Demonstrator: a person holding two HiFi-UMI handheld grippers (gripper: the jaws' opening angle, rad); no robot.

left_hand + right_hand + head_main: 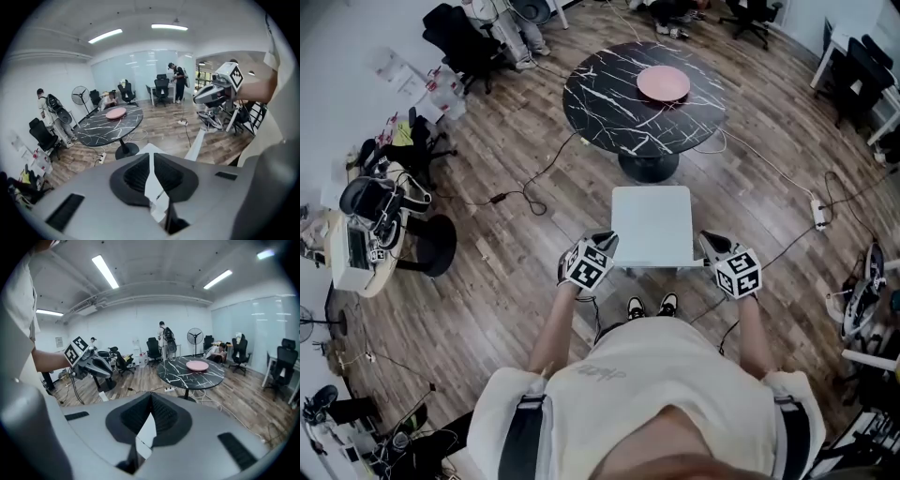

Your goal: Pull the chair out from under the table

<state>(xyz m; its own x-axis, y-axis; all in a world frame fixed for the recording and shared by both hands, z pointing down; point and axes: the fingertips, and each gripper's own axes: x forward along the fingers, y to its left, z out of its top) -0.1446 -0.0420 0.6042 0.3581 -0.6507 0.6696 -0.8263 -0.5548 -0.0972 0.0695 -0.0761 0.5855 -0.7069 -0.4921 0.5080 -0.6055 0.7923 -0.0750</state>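
The white chair (652,225) stands on the wood floor just in front of me, apart from the round black marble table (609,94) that carries a pink plate (663,82). My left gripper (607,242) hovers by the seat's near left corner, its jaws a narrow slit apart with nothing between them (151,157). Over the near right corner, my right gripper (706,243) is shut and empty (151,401). Neither visibly touches the chair. Each gripper view shows the other gripper in mid-air, the right gripper (211,93) and the left gripper (96,365).
My feet (652,306) stand right behind the chair. Cables and a power strip (818,214) trail over the floor by the table base (647,167). A black stool (441,246) and cluttered gear stand left; office chairs (464,42) and people are at the back.
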